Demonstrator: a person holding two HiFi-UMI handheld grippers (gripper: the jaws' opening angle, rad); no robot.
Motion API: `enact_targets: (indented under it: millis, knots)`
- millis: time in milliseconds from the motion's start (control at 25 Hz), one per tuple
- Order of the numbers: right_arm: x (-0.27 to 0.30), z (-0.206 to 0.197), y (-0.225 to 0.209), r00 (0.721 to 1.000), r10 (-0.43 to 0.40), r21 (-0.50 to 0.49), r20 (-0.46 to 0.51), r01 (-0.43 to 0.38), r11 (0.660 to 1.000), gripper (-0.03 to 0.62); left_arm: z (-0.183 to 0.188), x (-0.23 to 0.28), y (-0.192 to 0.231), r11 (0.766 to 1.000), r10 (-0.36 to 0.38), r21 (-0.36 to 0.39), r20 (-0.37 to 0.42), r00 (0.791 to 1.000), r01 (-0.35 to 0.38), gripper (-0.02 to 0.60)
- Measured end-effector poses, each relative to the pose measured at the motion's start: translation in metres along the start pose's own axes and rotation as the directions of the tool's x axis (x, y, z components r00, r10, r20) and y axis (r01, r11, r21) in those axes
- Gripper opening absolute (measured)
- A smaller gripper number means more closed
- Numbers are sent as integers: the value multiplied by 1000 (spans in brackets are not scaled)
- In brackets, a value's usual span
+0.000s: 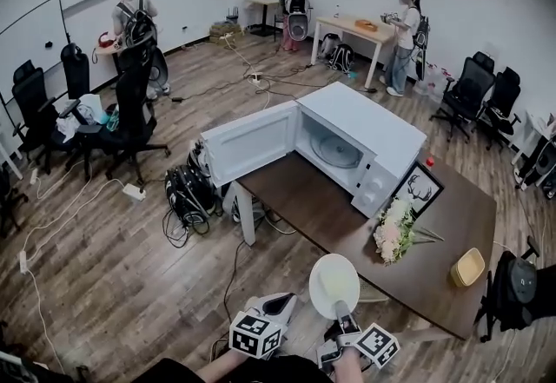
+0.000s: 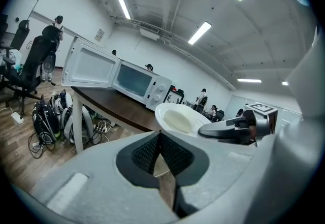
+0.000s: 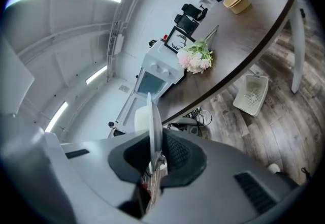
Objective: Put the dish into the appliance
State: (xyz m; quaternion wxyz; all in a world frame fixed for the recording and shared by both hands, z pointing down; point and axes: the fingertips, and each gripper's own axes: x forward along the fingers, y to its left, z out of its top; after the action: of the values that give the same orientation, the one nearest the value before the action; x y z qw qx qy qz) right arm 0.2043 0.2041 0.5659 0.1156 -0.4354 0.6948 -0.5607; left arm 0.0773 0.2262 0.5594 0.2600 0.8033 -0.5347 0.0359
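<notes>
dish (image 1: pixel 334 284) is hanging low in the centre of the head view, out past the near edge of the bench (image 1: pixel 304 199) and over the floor. my right fingers (image 3: pixel 175 153) are clamping narrow on its near rim. in the right gripper view the thin white edge is running straight up between the pads. my left fingers (image 2: pixel 144 154) are resting closed with nothing between them, just left of the dish and not touching it.

the relation i am watching is dish to microwave (image 1: pixel 373 134). the cavity is sitting straight up-frame from the dish, well apart, with the bare stretch of bench lying between. the door (image 1: pixel 248 142) is standing swung out to the left of the frame, so the mouth is facing down-frame towards me. the dish is lying roughly flat, reaching away from my right fingers towards that opening. i am judging the carry belongs to the right hand alone, going forward over the bench. the flowers (image 1: pixel 393 229) are standing to the right of that line.
</notes>
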Motion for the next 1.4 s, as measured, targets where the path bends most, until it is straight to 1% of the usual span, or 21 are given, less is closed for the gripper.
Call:
enact_targets:
  millis: [80, 240, 360, 520, 720, 880, 1120, 1400]
  knots:
    - [18, 8, 8, 1000, 9, 23, 13, -9, 1000, 41, 14, 14, 13, 1000, -14, 15, -7, 1000, 14, 9]
    - [54, 23, 20, 999, -3, -6, 40, 3, 1000, 41, 41, 41, 45, 999, -33, 26, -7, 999, 33, 9]
    - [85, 31, 31, 998, 6, 3, 58, -6, 1000, 41, 62, 59, 70, 998, -43, 36, -3, 999, 43, 9]
    - [116, 33, 40, 996, -18, 31, 88, 16, 999, 41, 85, 76, 97, 996, -76, 55, -13, 997, 77, 9]
    - [154, 35, 51, 992, -18, 58, 121, 11, 998, 41, 109, 91, 128, 992, -102, 79, -16, 995, 103, 9]
    - [177, 36, 58, 989, -18, 85, 150, 5, 996, 42, 119, 100, 150, 990, -109, 92, -27, 994, 111, 9]
    - [192, 36, 61, 986, -47, 100, 159, 32, 994, 41, 131, 108, 168, 990, -113, 85, -31, 993, 115, 9]
    - [214, 50, 53, 986, -72, 111, 151, 56, 992, 44, 136, 123, 185, 994, -83, 71, -36, 996, 85, 9]
